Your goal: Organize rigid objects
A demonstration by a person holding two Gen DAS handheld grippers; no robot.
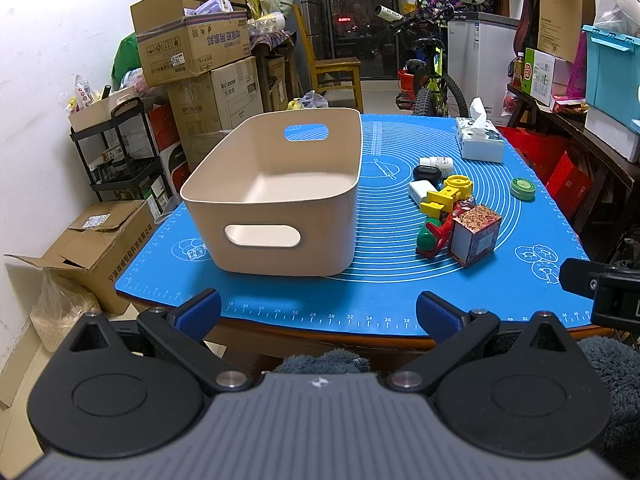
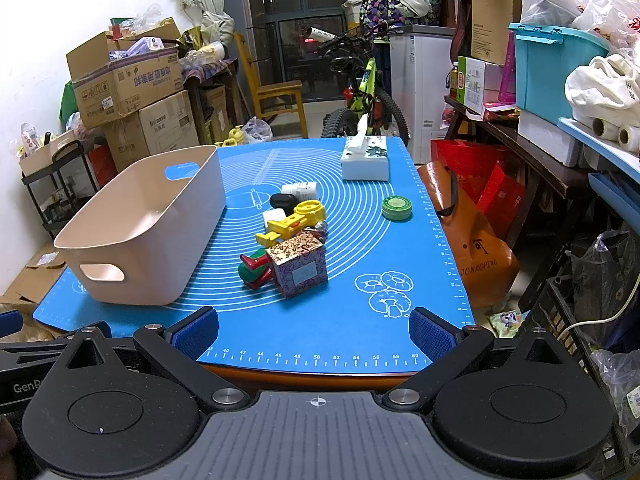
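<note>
An empty beige bin (image 1: 224,184) (image 2: 120,216) stands on the left of the blue mat (image 1: 384,280) (image 2: 352,280). To its right lies a cluster: a patterned box (image 1: 476,234) (image 2: 300,266), a red-green toy (image 1: 430,238) (image 2: 254,268), a yellow toy (image 1: 446,194) (image 2: 296,220), a white block (image 1: 420,191) (image 2: 274,216), a black case (image 1: 426,172) (image 2: 283,201) and a white bottle (image 1: 438,162) (image 2: 300,189). A green round tin (image 1: 523,188) (image 2: 397,207) lies apart. My left gripper (image 1: 318,312) and right gripper (image 2: 314,330) are open and empty at the table's near edge.
A tissue box (image 1: 478,140) (image 2: 366,158) sits at the mat's far right. Cardboard boxes (image 1: 192,48) and a black cart (image 1: 116,152) stand left of the table. A bicycle (image 2: 360,92), chair (image 2: 276,96) and red-orange bags (image 2: 468,224) stand beyond and right.
</note>
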